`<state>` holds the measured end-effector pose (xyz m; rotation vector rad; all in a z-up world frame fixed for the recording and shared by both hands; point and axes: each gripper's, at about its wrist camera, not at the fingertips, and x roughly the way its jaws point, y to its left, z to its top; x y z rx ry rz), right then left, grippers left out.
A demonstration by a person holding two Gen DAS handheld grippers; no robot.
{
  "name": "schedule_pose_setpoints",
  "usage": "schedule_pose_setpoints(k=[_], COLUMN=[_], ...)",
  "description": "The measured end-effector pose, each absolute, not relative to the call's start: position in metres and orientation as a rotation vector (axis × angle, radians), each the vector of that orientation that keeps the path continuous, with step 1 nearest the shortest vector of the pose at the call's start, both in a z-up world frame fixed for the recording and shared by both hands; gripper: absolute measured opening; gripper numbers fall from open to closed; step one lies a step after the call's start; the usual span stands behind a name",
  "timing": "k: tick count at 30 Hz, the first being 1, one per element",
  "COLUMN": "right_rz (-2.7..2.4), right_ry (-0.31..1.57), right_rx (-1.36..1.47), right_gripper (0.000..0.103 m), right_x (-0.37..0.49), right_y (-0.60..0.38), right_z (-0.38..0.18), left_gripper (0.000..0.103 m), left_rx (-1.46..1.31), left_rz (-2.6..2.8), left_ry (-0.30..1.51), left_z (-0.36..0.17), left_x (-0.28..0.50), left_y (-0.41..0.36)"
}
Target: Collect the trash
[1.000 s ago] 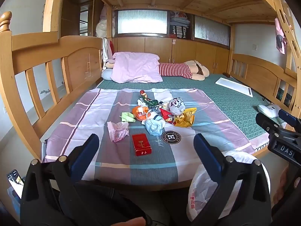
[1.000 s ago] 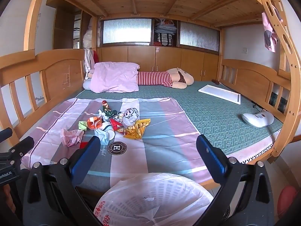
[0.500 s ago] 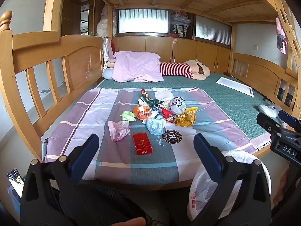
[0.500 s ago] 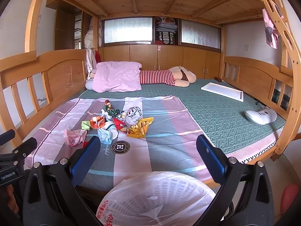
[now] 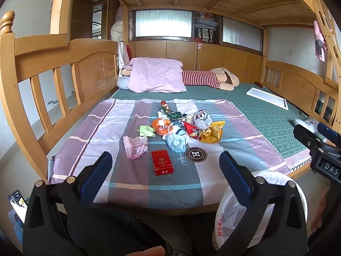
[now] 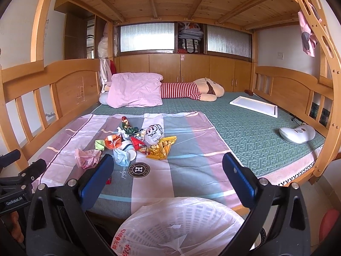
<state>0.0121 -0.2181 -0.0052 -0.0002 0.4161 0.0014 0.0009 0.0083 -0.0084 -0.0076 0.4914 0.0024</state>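
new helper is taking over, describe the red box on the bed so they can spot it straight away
Start at the striped pink and grey sheet spread over the near half of the bed, then find the heap of crumpled wrappers in its middle. The red box lies flat just in front of that heap, beside the round H logo. It is the only rigid, flat rectangle; everything around it is crumpled.

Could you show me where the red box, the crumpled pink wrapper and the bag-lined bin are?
red box [image 5: 162,165], left wrist view: centre of its top face.
pink wrapper [image 5: 136,146], left wrist view: middle of the crumpled plastic.
bag-lined bin [image 6: 181,224], right wrist view: white basket wall seen through the bag.
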Motion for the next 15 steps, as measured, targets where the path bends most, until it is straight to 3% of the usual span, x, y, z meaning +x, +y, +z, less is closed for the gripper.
schedule_pose_setpoints(k=[15], right_rz=[0.004], right_ry=[0.425], right_rx=[-0.017], right_gripper=[0.1], right_x=[0.0151], right_y=[-0.213], right_z=[-0.0037], left_gripper=[0.1], left_rx=[-0.009], left_rz=[0.002], left_ry=[0.496], left_z=[-0.0135], left_x=[0.0007], left_y=[0.0131])
